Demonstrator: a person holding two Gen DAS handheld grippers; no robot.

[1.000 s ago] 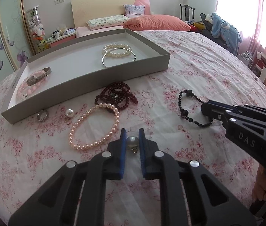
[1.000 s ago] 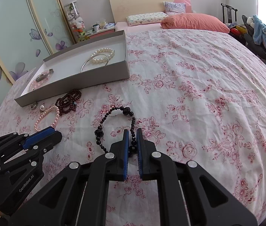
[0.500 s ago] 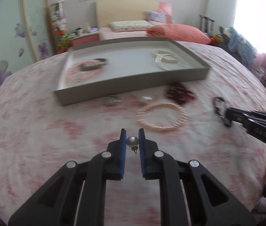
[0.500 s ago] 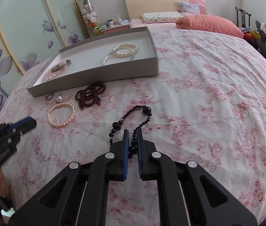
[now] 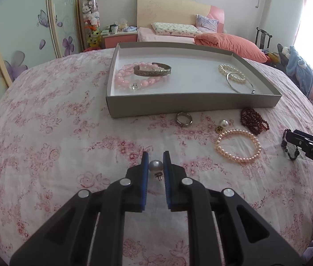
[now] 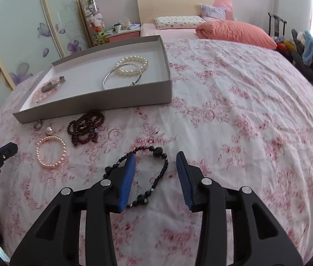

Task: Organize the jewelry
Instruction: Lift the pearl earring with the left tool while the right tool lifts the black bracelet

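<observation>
My left gripper (image 5: 155, 158) is shut on a grey pearl earring (image 5: 156, 166), held above the bedspread in front of the grey tray (image 5: 191, 104). My right gripper (image 6: 155, 159) is open over a black bead bracelet (image 6: 156, 173) that lies on the bed between its fingers. Loose on the bed near the tray are a silver ring (image 5: 184, 119), a second pearl earring (image 5: 223, 124), a peach pearl bracelet (image 5: 237, 146) and a dark red bead strand (image 5: 254, 121). The tray holds a pink bead bracelet (image 5: 129, 81), a bronze cuff (image 5: 152, 72), a white pearl bracelet (image 5: 231, 72) and a silver bangle (image 5: 240, 84).
The floral bedspread (image 6: 234, 110) fills the scene. Pillows and an orange cushion (image 6: 234, 33) lie at the headboard. A nightstand (image 5: 121, 37) and sliding wardrobe doors (image 5: 23, 33) stand at the left. A chair with clothes (image 5: 298, 71) stands at the right.
My left gripper has swung left with the pearl earring and now faces the tray's left end. My right gripper has opened and let go of the black bead bracelet.
</observation>
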